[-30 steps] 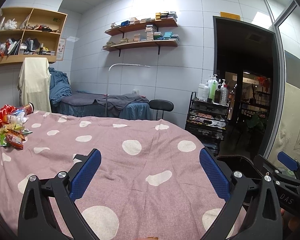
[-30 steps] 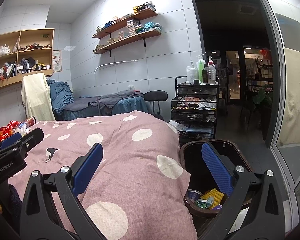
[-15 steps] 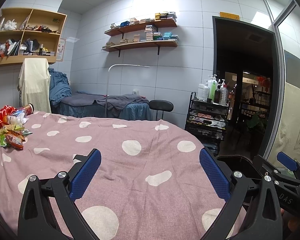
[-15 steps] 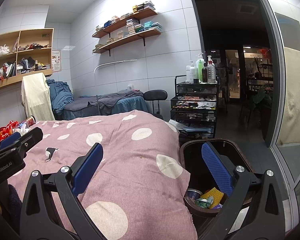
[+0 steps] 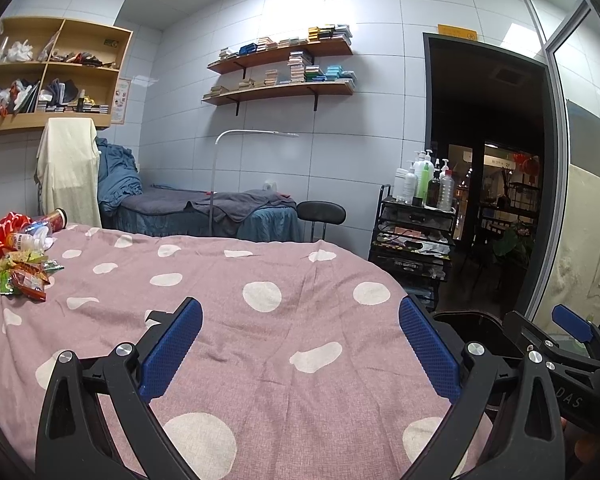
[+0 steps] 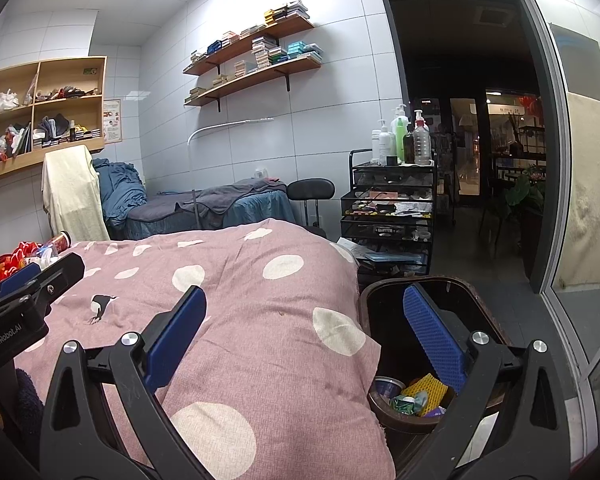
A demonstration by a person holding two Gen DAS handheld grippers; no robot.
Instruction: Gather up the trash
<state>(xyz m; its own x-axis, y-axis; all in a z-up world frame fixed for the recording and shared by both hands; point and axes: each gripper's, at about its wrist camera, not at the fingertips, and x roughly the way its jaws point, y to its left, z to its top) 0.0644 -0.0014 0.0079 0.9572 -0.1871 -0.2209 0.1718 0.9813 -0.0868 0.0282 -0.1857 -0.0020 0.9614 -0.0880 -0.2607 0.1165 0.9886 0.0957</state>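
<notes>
Both tools, left tool point(image 5: 300, 354) and right tool point(image 6: 305, 342), gape empty; I'd pinch those light, crinkly snack wrappers point(image 5: 22, 274) far left by an edge.

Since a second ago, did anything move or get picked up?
Nothing visibly changed. The left gripper and the right gripper both hang open and empty over the pink blanket with white dots. The pile of colourful snack wrappers lies untouched at the far corner, and the dark brown trash bin beside the bed holds the same few scraps.
</notes>
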